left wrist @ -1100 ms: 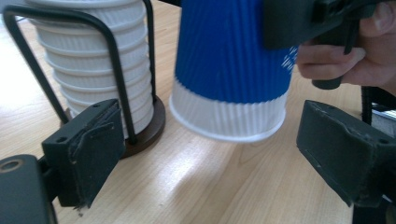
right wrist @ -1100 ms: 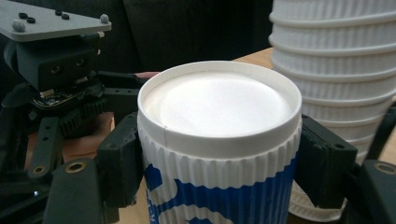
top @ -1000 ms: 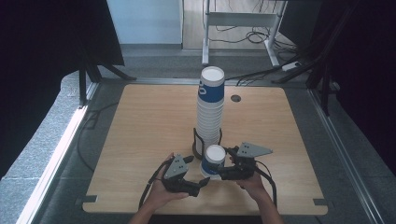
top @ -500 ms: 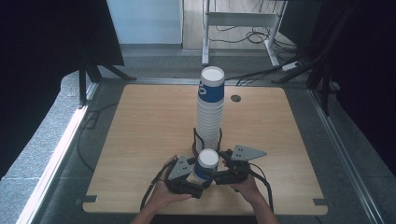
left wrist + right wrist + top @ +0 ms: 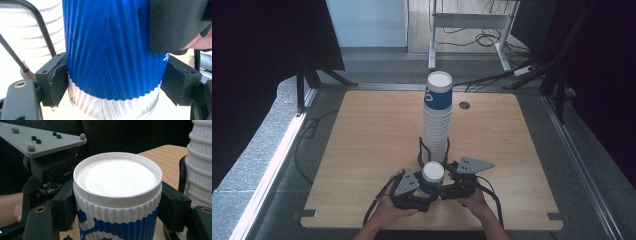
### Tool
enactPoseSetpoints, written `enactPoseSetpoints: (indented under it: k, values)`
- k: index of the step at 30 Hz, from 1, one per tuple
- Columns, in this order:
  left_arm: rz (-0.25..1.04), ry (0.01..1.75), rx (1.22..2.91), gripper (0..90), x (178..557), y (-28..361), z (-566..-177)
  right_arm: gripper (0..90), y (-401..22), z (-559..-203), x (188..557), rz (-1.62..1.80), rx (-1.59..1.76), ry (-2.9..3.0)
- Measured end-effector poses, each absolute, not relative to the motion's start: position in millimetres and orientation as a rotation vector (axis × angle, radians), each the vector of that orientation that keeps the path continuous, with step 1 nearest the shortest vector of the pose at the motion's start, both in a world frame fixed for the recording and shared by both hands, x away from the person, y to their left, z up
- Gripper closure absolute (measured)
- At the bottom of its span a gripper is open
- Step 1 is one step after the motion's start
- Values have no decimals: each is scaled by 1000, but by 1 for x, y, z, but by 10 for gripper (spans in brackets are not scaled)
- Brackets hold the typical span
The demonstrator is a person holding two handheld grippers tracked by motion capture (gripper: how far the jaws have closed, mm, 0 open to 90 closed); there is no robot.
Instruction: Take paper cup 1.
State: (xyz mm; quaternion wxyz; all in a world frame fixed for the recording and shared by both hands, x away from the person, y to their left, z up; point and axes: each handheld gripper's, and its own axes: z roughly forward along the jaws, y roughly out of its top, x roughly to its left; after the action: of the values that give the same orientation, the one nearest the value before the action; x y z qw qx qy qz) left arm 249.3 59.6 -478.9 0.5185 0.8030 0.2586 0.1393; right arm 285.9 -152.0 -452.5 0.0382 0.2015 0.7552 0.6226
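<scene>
Both hands have drawn back toward the near edge of the desk (image 5: 362, 130) since a second ago, bringing the single cup away from the foot of the stack, and the jaws of the left gripper (image 5: 418, 193) have just been closing with that cup between them. In the left gripper view the two black jaws now press on the blue ribbed wall of the paper cup (image 5: 112, 62), one on each side, low down near its white bottom band. The right gripper (image 5: 447, 189) grips the same cup: in the right gripper view its jaws sit against the white ribbed band just under the rim, one on either side, and the cup stands upright with its open mouth up.

Seen from above, the cup (image 5: 432, 177) is held between the two grippers close to the middle of the desk's near edge, the hands meeting just behind it. Just beyond the cup, farther from the near edge, a tall stack of cups (image 5: 437, 120) stands upright in a black wire holder (image 5: 422, 152), near the middle of the desk. A small round hole (image 5: 464, 105) lies toward the far edge, right of the stack.
</scene>
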Motion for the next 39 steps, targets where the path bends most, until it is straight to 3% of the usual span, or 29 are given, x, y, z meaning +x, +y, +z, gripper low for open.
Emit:
enactPoseSetpoints:
  k: [17,30,39]
  values:
    - [396,619,1997,193,250,58,-481,215,-154,-453,287,1887,674,2312]
    - [610,625,2153,192,250,51,-489,180,-175,-446,289,1885,715,2248]
    - [654,615,2200,191,247,49,-486,169,-172,-456,290,1834,737,2300]
